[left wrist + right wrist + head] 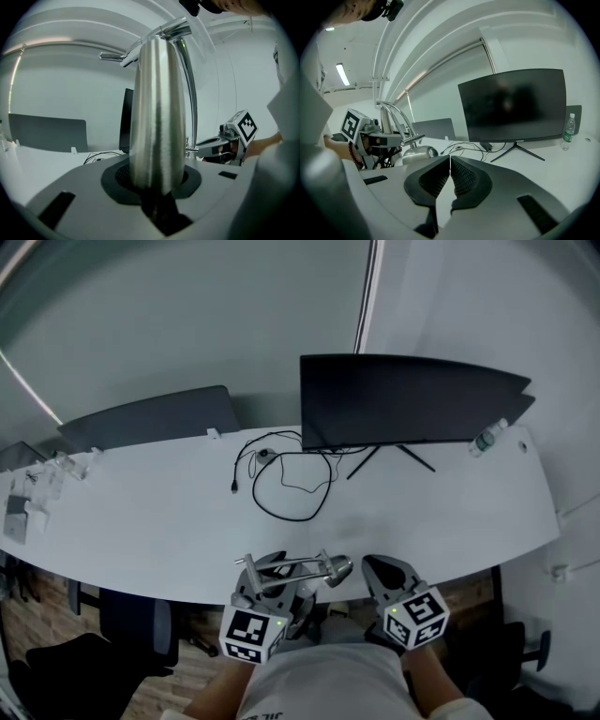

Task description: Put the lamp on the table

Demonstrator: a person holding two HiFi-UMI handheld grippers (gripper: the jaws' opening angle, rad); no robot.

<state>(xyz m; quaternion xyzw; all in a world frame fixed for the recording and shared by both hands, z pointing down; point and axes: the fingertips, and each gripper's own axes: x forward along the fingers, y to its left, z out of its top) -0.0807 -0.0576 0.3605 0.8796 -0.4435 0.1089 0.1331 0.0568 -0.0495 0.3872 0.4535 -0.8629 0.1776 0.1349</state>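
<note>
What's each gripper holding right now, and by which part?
The left gripper has its jaws clamped on the lamp, at the lower end of its tapered brushed-metal body. The right gripper holds nothing; its jaws are shut.

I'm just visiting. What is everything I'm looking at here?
curved white table: one, white, spanning the view
curved black monitor: one, black, table's back right
dark grey flat panel: one, grey, back left
loose black cables: a tangle, black, before the monitor
clear plastic bottle: one, green label, right of monitor
silver metal desk lamp: one, silver, held at near table edge
left tongs: one, grey, shut on the lamp
right tongs: one, grey, shut, empty
</note>
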